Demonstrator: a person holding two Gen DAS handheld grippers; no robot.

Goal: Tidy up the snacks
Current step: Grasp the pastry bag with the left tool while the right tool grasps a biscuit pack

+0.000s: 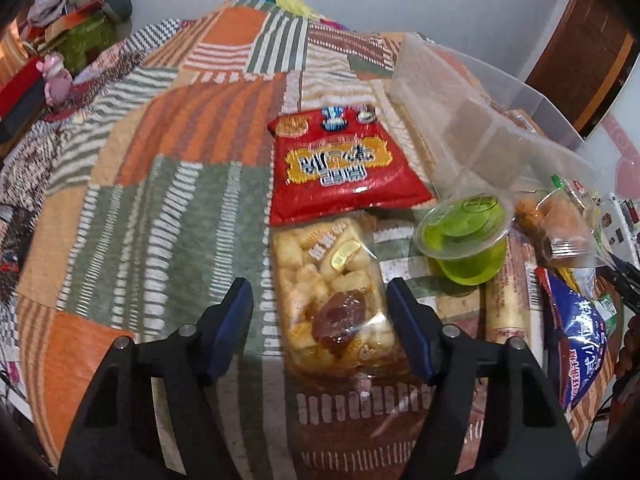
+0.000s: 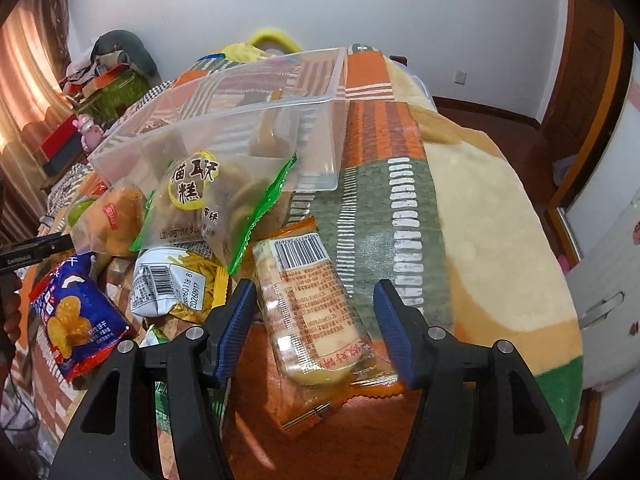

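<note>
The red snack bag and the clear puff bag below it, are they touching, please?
Touching: the left wrist view shows the clear puff bag overlapping the red snack bag.

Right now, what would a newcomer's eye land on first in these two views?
Probably the red snack bag lying on the patchwork blanket, with the green jelly cup to its right. In the right wrist view, the clear plastic bin sits behind the heaped packets.
</note>
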